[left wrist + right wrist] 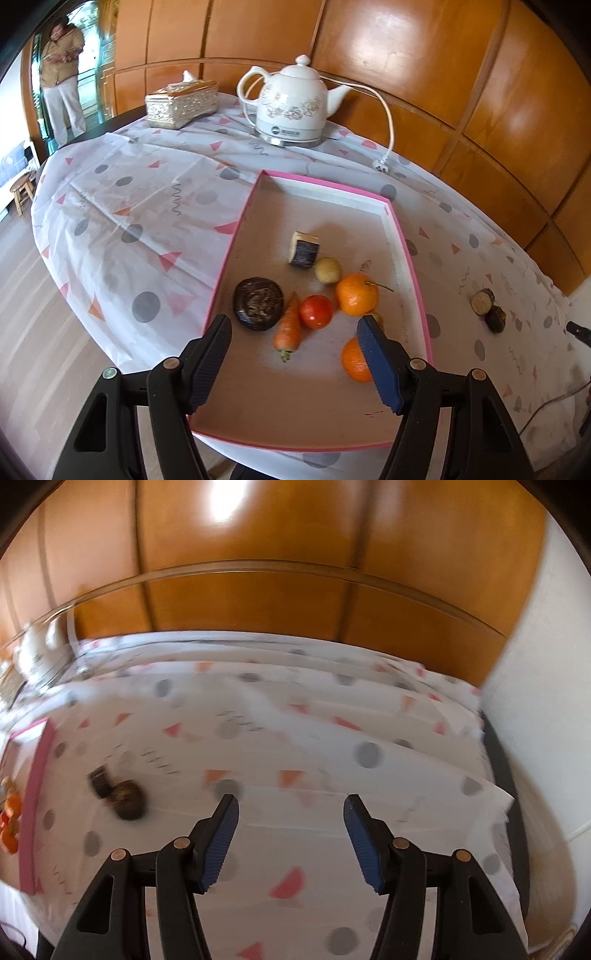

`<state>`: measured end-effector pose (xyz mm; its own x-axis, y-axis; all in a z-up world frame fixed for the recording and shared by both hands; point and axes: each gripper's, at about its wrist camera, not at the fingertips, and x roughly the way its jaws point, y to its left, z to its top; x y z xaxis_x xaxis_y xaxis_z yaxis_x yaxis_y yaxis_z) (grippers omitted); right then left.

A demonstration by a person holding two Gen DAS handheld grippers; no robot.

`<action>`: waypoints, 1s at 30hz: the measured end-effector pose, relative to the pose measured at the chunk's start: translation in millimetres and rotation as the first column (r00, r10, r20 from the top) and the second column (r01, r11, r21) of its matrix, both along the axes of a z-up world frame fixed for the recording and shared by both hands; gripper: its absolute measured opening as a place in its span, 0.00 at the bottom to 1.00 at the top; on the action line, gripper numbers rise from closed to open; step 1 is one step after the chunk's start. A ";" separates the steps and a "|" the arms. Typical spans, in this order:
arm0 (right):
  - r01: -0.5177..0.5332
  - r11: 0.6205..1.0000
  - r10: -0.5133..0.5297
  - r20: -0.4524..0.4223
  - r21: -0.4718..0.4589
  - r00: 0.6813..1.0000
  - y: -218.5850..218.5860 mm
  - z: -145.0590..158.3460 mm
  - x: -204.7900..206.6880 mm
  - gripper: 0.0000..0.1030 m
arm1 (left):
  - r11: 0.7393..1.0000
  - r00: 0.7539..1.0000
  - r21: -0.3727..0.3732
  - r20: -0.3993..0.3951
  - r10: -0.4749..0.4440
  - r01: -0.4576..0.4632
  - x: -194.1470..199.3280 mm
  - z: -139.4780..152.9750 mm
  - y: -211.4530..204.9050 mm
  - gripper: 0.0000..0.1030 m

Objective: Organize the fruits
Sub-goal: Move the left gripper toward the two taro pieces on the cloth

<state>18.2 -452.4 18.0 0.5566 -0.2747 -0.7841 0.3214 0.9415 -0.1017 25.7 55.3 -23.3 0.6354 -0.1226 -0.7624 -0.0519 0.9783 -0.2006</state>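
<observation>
A: Blue ribbed pads on the left claw (295, 345) are standing wide apart, gripping nothing, and hanging over the near end of the pink-rimmed tray (413, 258).

B: What is lying closest to it?

A: An orange (354, 362) is sitting just under the right-hand pad, half hidden. Slightly further in, a carrot (289, 326) is lying with its stalk end toward the claw and its tip pointing away, so its long axis is running nearly along the fingers. A tomato (316, 311) is touching its right side, and a dark round root (258, 303) is resting to its left.

B: And beyond those?

A: A second orange (357, 299) with a stem, a small yellowish fruit (327, 270), then a cut eggplant piece (303, 249). Past the tray, a white kettle (291, 103) and a tissue box (181, 103) are standing at the bench's far edge.

B: Where is the right claw (291, 832)?

A: It is gaping empty over bare patterned tablecloth (332, 738). That view is blurring badly. Two dark pieces (120, 788) are lying outside the tray, ahead and to the left of it, well apart from the left claw.

B: So which hand for those?

A: Probably the right one, being nearer; it would be needing a swing leftward first.
</observation>
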 end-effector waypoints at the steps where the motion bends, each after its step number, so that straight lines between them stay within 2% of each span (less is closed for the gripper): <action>1: 0.031 1.000 -0.031 0.003 0.000 1.000 -10.3 0.3 -2.7 0.58 | 1.000 1.000 0.004 0.002 -0.009 0.009 0.5 0.8 -3.2 0.69; 7: 0.199 0.980 -0.200 0.037 0.014 0.979 -60.0 0.1 -17.0 0.58 | 0.998 0.998 0.025 0.004 -0.064 0.064 3.7 3.7 -22.8 0.69; 10: 0.273 0.960 -0.276 0.049 0.056 0.960 -81.7 -8.0 -25.0 0.59 | 0.995 0.996 0.038 0.003 -0.090 0.089 5.1 4.1 -32.6 0.69; 14: 0.336 0.933 -0.341 0.022 0.126 0.940 -100.0 -20.4 -28.7 0.59 | 0.992 0.993 0.052 -0.005 -0.119 0.119 8.1 3.2 -45.1 0.69; 25: 0.363 0.921 -0.369 0.014 0.139 0.929 -105.4 -25.2 -29.9 0.59 | 0.971 0.973 0.068 -0.021 -0.228 0.229 19.5 3.3 -86.2 0.69; 30: 0.362 0.920 -0.368 0.015 0.149 0.930 -106.4 -25.6 -29.7 0.59 | 0.951 0.953 0.057 -0.017 -0.303 0.303 26.9 7.1 -114.3 0.69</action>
<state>-11.5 -558.8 -7.6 0.4716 -0.3531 -0.8080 0.6462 0.7619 0.0442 52.7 -59.0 -16.2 0.5690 -0.2638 -0.7789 0.2472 0.9582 -0.1440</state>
